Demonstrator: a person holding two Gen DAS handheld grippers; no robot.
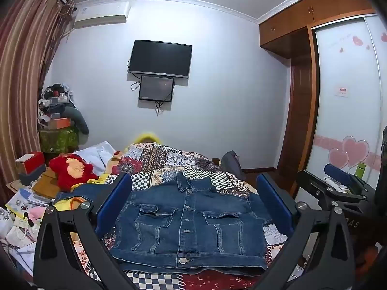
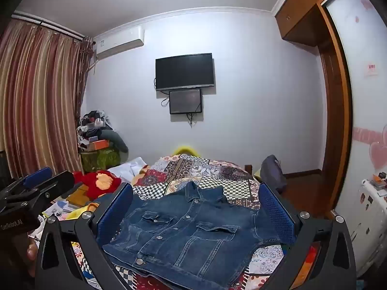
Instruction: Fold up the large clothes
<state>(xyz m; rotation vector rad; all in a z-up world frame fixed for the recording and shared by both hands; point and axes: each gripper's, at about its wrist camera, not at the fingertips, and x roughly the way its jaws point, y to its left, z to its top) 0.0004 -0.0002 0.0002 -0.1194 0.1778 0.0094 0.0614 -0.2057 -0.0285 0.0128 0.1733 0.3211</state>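
A dark blue denim jacket (image 1: 188, 224) lies buttoned and front-up on the patchwork bedspread (image 1: 169, 162), collar pointing away, its sleeves tucked out of sight. My left gripper (image 1: 193, 183) hovers over the near hem, wide open, blue pads on either side of the jacket without touching it. The right gripper (image 1: 343, 183) shows at the right edge of the left wrist view. From the right wrist view the same jacket (image 2: 188, 232) lies between the wide open fingers of my right gripper (image 2: 196, 191), nothing gripped. The left gripper (image 2: 36, 183) appears at the left edge there.
A red plush toy (image 1: 71, 170) and a pile of books, boxes and papers (image 1: 36, 193) crowd the bed's left side. A grey bag (image 1: 232, 163) sits at the bed's far right. The wardrobe (image 1: 346, 96) stands to the right, a wall TV (image 1: 159, 58) ahead.
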